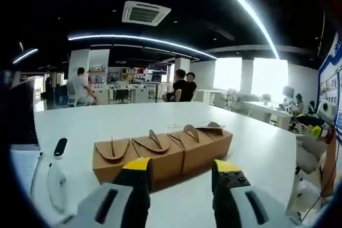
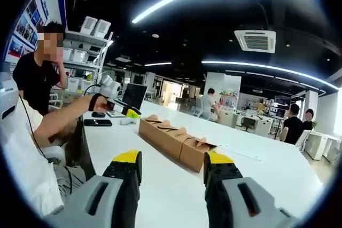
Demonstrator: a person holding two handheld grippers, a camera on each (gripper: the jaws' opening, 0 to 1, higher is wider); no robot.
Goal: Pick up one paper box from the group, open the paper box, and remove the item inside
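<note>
Four boxes (image 1: 160, 153) stand in a touching row on the white bench (image 1: 256, 148), lids shut, none lifted yet. The left gripper (image 1: 180, 177) hovers just before the row, fingers (image 1: 140, 170) wide and empty; the right gripper (image 2: 168, 166) is farther back, also wide and empty. Because the boxes touch, a grab at one could drag or topple its neighbours, or crush the thin card.

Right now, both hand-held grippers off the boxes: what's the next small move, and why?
Probably ease the left hand-held gripper forward onto the near end box of the row of paper boxes. Its jaws stand open and short of the row, nothing is held, and the right hand-held gripper, also open, sits farther back.
</note>
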